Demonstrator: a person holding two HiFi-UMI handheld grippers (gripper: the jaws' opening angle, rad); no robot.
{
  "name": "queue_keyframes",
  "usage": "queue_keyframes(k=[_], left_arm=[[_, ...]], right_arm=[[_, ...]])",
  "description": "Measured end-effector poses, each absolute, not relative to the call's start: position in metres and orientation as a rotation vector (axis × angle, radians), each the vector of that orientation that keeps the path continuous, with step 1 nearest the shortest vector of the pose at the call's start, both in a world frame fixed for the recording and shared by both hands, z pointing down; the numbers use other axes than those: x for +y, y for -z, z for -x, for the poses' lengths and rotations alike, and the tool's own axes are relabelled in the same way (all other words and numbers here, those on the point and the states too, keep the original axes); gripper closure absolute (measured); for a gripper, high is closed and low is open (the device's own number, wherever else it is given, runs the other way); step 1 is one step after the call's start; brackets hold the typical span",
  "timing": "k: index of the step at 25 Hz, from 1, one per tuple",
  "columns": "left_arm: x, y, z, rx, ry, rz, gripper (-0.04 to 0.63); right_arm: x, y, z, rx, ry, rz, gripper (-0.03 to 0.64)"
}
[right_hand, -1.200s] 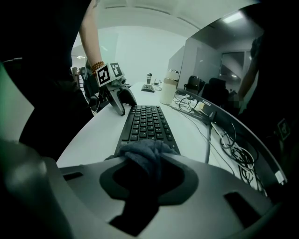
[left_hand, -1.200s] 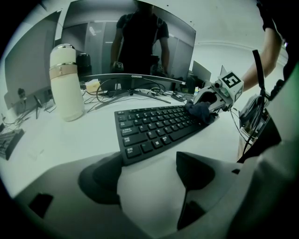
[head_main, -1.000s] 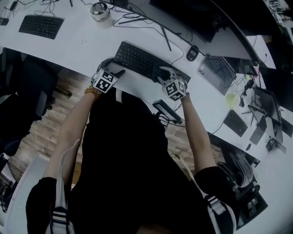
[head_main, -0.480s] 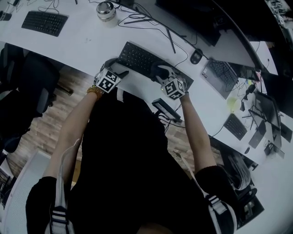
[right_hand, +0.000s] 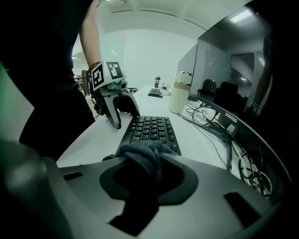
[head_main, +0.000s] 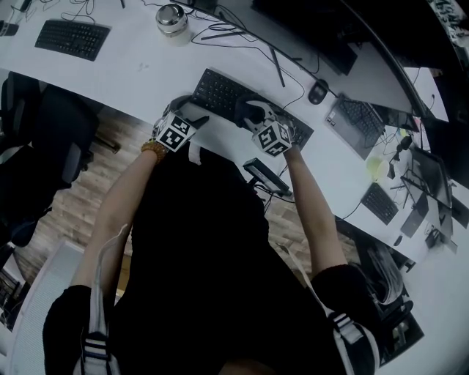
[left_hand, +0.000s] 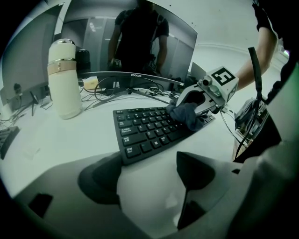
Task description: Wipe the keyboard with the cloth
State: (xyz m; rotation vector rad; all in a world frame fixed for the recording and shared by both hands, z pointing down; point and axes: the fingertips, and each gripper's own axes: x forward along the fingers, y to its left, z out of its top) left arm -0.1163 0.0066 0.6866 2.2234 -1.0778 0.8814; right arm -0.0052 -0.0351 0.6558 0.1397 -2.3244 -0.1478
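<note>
A black keyboard (head_main: pixel 220 94) lies on the white desk (head_main: pixel 139 69). My right gripper (head_main: pixel 250 113) is shut on a dark grey cloth (right_hand: pixel 145 156) and presses it on the keys around the middle of the keyboard (right_hand: pixel 152 127). In the left gripper view the cloth (left_hand: pixel 186 115) bunches under the right gripper (left_hand: pixel 202 97) on the keyboard's right half. My left gripper (left_hand: pixel 149 184) stands open on the desk at the keyboard's (left_hand: pixel 148 130) near left corner, nothing between its fingers (left_hand: pixel 100 179). In the right gripper view the left gripper (right_hand: pixel 117 106) stands at the keyboard's far end.
A white flask (left_hand: pixel 63 79) stands left of the keyboard, a curved monitor (left_hand: pixel 135 42) with cables behind it. A mouse (head_main: pixel 317 91), more keyboards (head_main: pixel 73 36) and a metal pot (head_main: pixel 171 18) lie around. A small black device (head_main: pixel 267 176) sits at the desk's near edge.
My right gripper has slid the cloth along the keys toward the keyboard's left end. The left gripper has stayed at the keyboard's corner.
</note>
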Motion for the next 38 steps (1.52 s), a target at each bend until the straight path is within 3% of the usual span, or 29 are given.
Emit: queue_keyframes(k=[38], left_arm=[[0.010,-0.687,0.123,-0.991,-0.875,-2.264,0.233]], right_arm=[[-0.026,-0.661,0.162,-2.261,0.255,0.281,0.526]])
